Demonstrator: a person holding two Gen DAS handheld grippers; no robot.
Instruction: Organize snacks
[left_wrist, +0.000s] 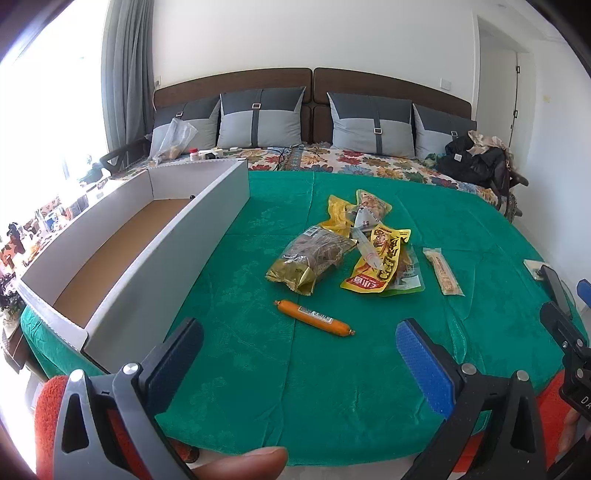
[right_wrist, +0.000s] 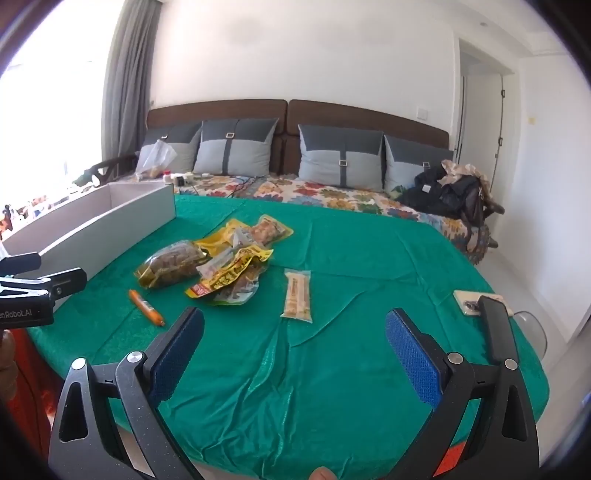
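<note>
Several snack packs lie on a green cloth (left_wrist: 258, 369) spread over a bed. An orange sausage stick (left_wrist: 313, 317) (right_wrist: 146, 307) lies nearest. Behind it sit a gold-and-clear bag of brown snacks (left_wrist: 312, 258) (right_wrist: 171, 263), a heap of yellow packets (left_wrist: 376, 254) (right_wrist: 236, 266) and a pale wrapped bar (left_wrist: 443, 271) (right_wrist: 297, 295). A long white cardboard box (left_wrist: 155, 266) (right_wrist: 107, 229) stands empty at the left. My left gripper (left_wrist: 299, 350) hovers open just short of the sausage. My right gripper (right_wrist: 295, 339) is open with nothing between its fingers, a little short of the bar.
Grey pillows (left_wrist: 262, 118) and a brown headboard line the far end. Dark clothes (left_wrist: 476, 158) are piled at the back right. A phone (right_wrist: 476, 301) lies at the cloth's right edge. A clear bag and small items (left_wrist: 177, 142) sit behind the box.
</note>
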